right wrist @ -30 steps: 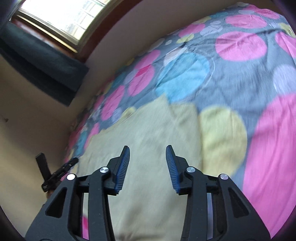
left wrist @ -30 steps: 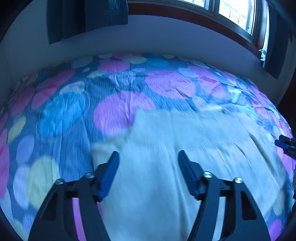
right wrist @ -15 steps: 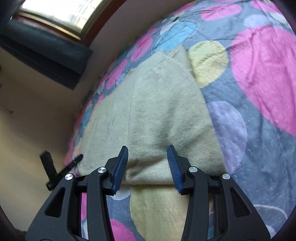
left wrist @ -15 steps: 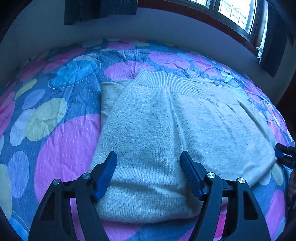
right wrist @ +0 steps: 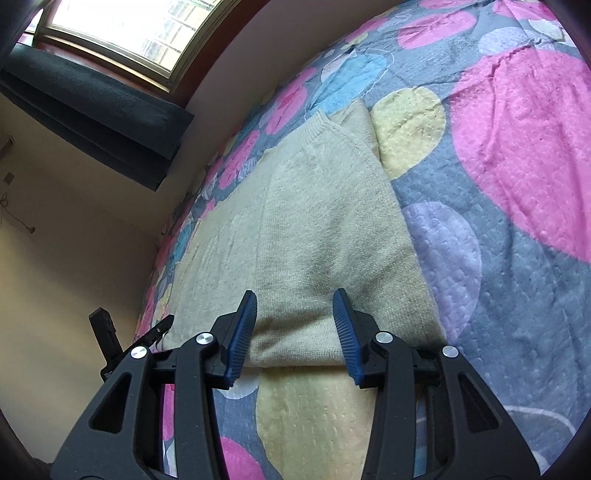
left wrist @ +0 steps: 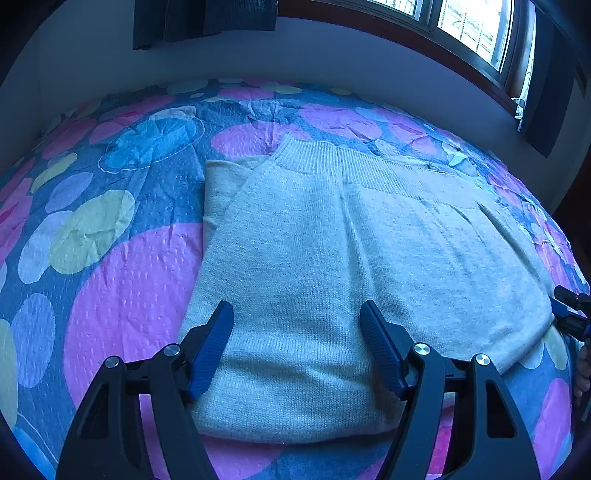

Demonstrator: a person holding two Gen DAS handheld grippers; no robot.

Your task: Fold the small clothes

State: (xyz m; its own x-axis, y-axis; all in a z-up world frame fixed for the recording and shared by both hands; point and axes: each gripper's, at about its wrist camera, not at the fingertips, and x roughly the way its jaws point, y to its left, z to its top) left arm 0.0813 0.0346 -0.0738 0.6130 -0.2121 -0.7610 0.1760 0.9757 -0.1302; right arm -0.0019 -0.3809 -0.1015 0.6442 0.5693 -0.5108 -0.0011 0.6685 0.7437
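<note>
A cream knitted garment (left wrist: 332, 266) lies flat and folded on the dotted bedspread (left wrist: 122, 295), its ribbed band at the far side. My left gripper (left wrist: 297, 332) is open and empty, hovering over the garment's near folded edge. In the right wrist view the same garment (right wrist: 314, 221) stretches away from me. My right gripper (right wrist: 295, 317) is open and empty above the garment's near end. The right gripper's tips show at the right edge of the left wrist view (left wrist: 570, 314). The left gripper shows at the left of the right wrist view (right wrist: 129, 336).
The bedspread (right wrist: 517, 155) with pink, blue and yellow circles covers the whole bed. A wall (left wrist: 332, 62) and a window (left wrist: 469, 26) lie beyond the far edge. A dark curtain (right wrist: 92, 107) hangs beside the window.
Both grippers have pulled back and up from the garment, so more of it shows. The garment lies still. Both grippers stay open.
</note>
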